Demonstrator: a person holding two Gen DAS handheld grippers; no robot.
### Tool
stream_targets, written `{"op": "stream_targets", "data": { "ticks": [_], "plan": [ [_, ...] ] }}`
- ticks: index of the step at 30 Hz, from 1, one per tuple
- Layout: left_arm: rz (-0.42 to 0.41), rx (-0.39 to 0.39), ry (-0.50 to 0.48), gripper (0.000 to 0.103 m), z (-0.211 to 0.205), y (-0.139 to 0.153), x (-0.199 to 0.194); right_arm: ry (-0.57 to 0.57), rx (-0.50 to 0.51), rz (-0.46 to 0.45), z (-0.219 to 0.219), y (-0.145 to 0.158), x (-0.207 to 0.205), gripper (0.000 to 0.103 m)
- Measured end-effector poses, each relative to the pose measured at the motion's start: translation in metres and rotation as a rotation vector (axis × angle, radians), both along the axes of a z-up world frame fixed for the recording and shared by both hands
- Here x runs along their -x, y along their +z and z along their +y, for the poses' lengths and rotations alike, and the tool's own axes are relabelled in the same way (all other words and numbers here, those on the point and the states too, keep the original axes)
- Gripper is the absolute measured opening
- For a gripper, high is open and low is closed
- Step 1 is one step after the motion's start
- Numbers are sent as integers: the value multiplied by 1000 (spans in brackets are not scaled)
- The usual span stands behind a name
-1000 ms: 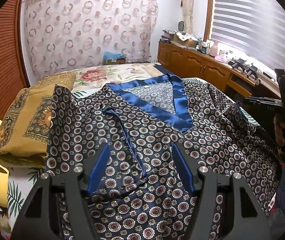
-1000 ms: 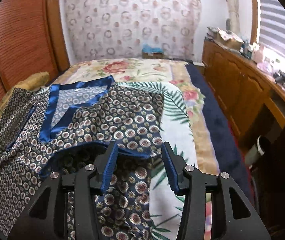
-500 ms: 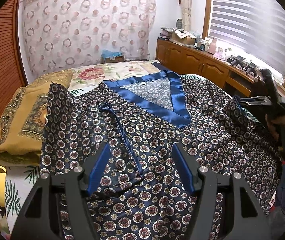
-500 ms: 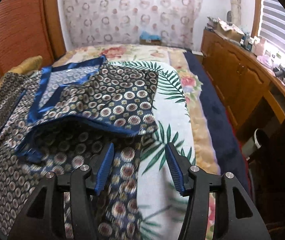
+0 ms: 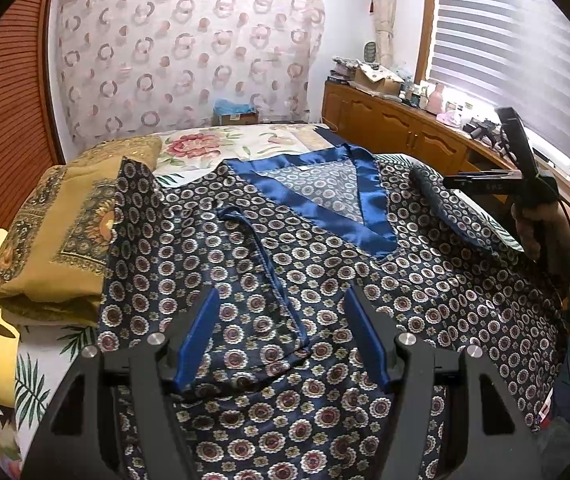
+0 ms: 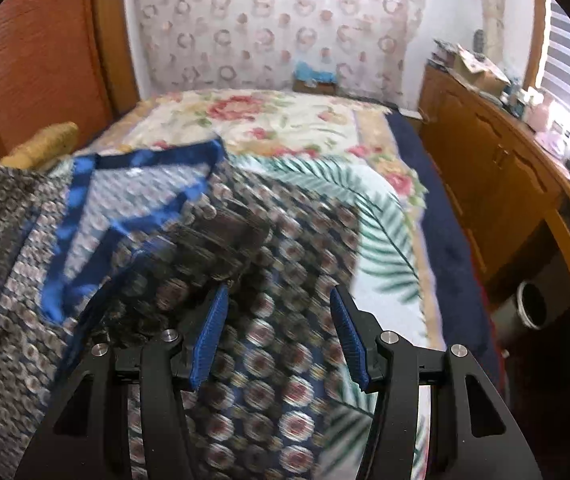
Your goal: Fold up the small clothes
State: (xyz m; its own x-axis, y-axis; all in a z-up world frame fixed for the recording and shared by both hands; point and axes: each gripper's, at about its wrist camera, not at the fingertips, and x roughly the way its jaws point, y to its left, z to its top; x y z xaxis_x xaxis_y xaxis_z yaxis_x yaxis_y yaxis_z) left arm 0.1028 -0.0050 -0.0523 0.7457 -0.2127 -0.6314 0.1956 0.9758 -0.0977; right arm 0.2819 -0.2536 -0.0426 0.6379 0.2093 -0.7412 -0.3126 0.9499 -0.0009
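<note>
Left wrist view: left gripper (image 5: 281, 334) at bottom centre, blue pads (image 5: 199, 332) wide apart, nothing between them. Patterned navy top (image 5: 325, 280) lies spread across the bed (image 5: 245, 142), filling most of the lower and middle frame. It sits directly under and ahead of the fingers; can't tell if the tips touch the cloth. Blue satin V-neckline (image 5: 313, 200) is above centre, well ahead of the fingertips. A thin blue-trimmed pocket edge (image 5: 269, 268) runs from mid-frame down toward the gap between the fingers. Folded mustard blanket (image 5: 57, 232) at left, touching the top's left edge. Right gripper (image 5: 481, 184) seen at right edge, held in a hand (image 5: 541, 228), hovering at the top's right sleeve, which is partly lifted and folded inward. Can't tell its jaw state from here. Wooden cabinets (image 5: 397, 132) upper right, under the window blind (image 5: 513, 52).

Right wrist view: heavy motion blur. Right gripper (image 6: 279, 334) at bottom centre, pads (image 6: 211, 332) apart, not clamped on anything. The top (image 6: 165, 272) fills left and lower centre, passing under the fingers; a bunched fold of sleeve lies just above the left pad. Neckline (image 6: 125, 208) at mid-left. Bare bedspread with a palm-leaf print (image 6: 381, 232) to the right of the gripper. Cabinets (image 6: 497, 176) along the right edge.
</note>
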Motion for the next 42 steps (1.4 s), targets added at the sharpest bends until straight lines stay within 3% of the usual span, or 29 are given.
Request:
{"op": "stream_targets", "data": {
  "ticks": [4, 16, 23, 27, 31, 40, 42],
  "plan": [
    [-5, 9, 22, 64, 10, 2, -2, -1, 20, -5, 1, 1, -1, 54],
    [-18, -43, 115, 64, 53, 15, -32, -79, 31, 99, -37, -33, -13, 54],
    [-8, -53, 99, 64, 74, 21, -60, -69, 23, 67, -37, -35, -8, 56],
    [14, -63, 85, 59, 80, 23, -77, -64, 11, 73, -39, -36, -9, 58],
    [67, -39, 67, 45, 88, 19, -102, -64, 13, 71, -38, -36, -9, 59],
    [144, -115, 115, 39, 95, 9, -146, -63, 14, 71, -39, -36, -9, 59],
    [149, -115, 95, 27, 93, 5, -150, -63, 15, 71, -39, -36, -9, 59]
  ]
}}
